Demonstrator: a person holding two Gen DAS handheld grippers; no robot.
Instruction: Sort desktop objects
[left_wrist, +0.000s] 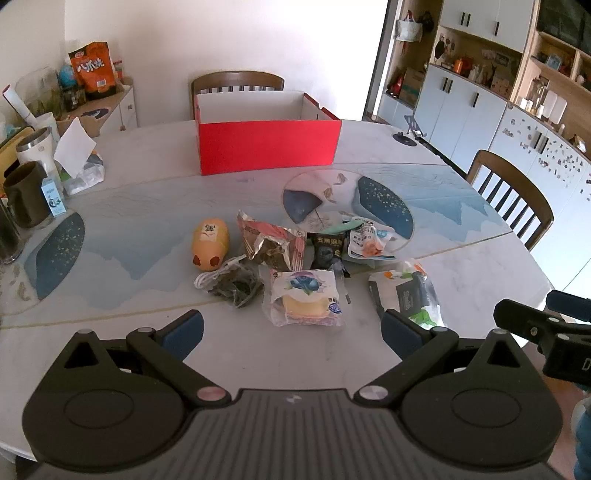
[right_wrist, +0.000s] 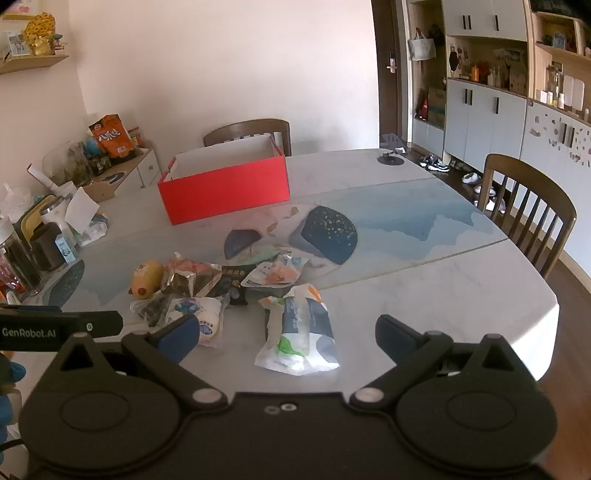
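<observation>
Both the left gripper (left_wrist: 291, 328) and the right gripper (right_wrist: 288, 334) hang released with nothing between their jaws. Directly ahead of the right gripper lies a white-and-blue plastic pouch (right_wrist: 301, 338); a clear-wrapped blueberry cake packet (left_wrist: 304, 301) lies ahead of the left. Beyond the heaped snack packets stands an open red cardboard box (left_wrist: 267, 146).

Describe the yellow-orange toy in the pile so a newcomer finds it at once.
Start at the open red cardboard box on the white marble table, then come toward the camera to the pile of snack packets. At its left end lies the yellow-orange, loaf-shaped plush toy, the only soft, rounded item beside the crinkled silver foil packet.
</observation>
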